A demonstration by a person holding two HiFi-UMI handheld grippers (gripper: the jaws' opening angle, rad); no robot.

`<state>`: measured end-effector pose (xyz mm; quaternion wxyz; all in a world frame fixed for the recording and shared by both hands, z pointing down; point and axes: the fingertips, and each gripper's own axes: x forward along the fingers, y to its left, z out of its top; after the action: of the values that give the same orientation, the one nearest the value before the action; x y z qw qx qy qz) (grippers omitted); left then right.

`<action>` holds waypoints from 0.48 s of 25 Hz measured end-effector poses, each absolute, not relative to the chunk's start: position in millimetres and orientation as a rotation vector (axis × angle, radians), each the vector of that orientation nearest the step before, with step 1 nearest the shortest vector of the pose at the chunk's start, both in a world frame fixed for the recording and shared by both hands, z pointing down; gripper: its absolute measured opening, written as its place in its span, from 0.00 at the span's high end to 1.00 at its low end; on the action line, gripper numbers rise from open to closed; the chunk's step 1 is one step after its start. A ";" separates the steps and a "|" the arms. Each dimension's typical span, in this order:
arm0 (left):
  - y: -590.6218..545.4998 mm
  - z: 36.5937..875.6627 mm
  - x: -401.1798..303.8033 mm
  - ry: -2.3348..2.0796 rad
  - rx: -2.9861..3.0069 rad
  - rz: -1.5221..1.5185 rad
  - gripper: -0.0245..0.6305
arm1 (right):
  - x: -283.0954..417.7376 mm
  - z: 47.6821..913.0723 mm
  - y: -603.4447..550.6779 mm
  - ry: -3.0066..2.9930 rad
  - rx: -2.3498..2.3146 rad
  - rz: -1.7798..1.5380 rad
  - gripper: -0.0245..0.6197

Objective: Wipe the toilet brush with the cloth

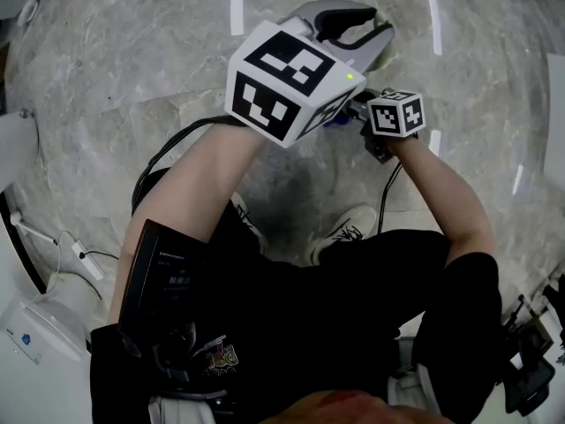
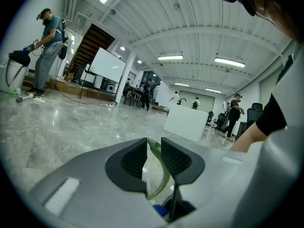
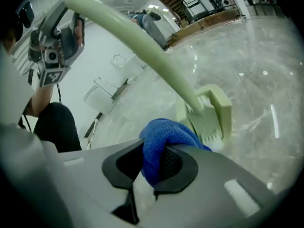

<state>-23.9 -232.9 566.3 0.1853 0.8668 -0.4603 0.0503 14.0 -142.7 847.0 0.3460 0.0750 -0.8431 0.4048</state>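
**Toilet brush (image 3: 142, 51), pale green plastic, held off the floor (image 3: 266, 70) for wiping.**
The left claw (image 2: 154, 144) pinches the brush high on its handle. The brush head hangs just ahead of the right claw (image 3: 152, 151), which is clamped on a bunched blue cloth (image 3: 164, 137). The brush is judged light and stiff, with a smooth, likely slippery handle and springy bristles. It is best gripped high on the handle, clear of the head. The cloth is soft and limp, and a bunched fold gives the firmer hold.
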 end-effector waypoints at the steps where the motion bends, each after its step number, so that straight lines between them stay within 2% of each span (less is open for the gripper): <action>1: -232.8 565.9 -23.7 -1.299 2.444 0.142 0.79 | 35.4 857.6 -136.0 -2.133 0.183 1.035 0.87; 7: -231.6 565.0 -23.9 -1.290 2.447 0.142 0.79 | 168.2 907.8 -182.4 -1.877 0.544 0.967 0.87; 9: -231.5 564.3 -24.3 -1.288 2.450 0.143 0.79 | 164.3 901.2 -223.2 -1.921 0.647 0.943 0.87; 12: -230.9 563.5 -24.8 -1.292 2.451 0.145 0.79 | 120.7 884.9 -274.4 -2.022 0.687 0.860 0.87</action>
<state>-24.8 -230.9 563.5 0.1824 0.8686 -0.4579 0.0512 120.7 -274.4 884.9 0.4074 0.2727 -0.8020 0.3413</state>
